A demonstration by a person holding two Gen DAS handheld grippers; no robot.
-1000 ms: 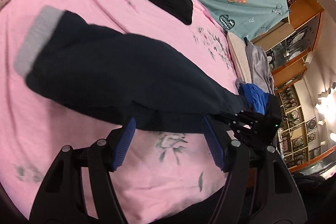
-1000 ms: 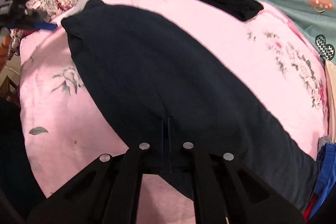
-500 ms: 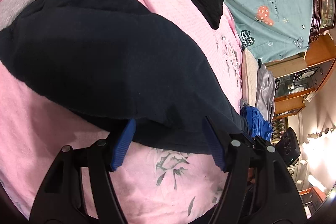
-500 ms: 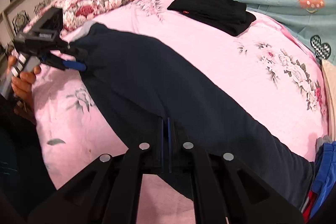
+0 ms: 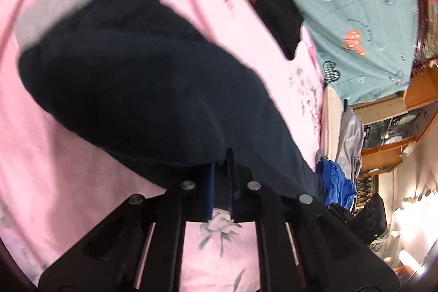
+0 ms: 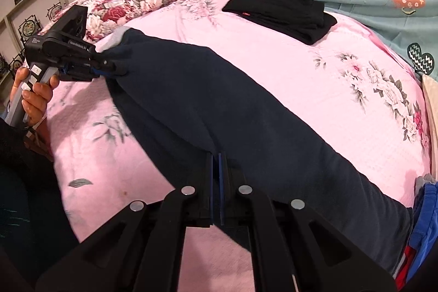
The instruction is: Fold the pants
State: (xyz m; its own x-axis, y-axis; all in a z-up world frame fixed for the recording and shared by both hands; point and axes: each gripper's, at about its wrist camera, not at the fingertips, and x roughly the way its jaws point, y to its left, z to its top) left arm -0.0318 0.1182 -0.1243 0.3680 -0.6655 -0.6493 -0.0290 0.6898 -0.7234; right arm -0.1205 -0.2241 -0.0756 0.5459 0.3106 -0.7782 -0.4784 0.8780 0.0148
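Pink floral bedspread (image 6: 301, 78) beneath dark sweatpants (image 6: 219, 100). Soft, limp fabric; best held at edges. Left gripper (image 5: 220, 171) and right gripper (image 6: 216, 168) both clamped on cloth.

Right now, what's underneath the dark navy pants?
The dark navy pants lie on a pink floral bedspread, which shows all around them. The left gripper and right gripper pinch their near edge. Whatever lies directly beneath the fabric is covered.

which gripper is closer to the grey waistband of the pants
Left. The left gripper is shut on the dark pants just beside the grey waistband. The right gripper pinches the near edge farther down the leg, well away from it.
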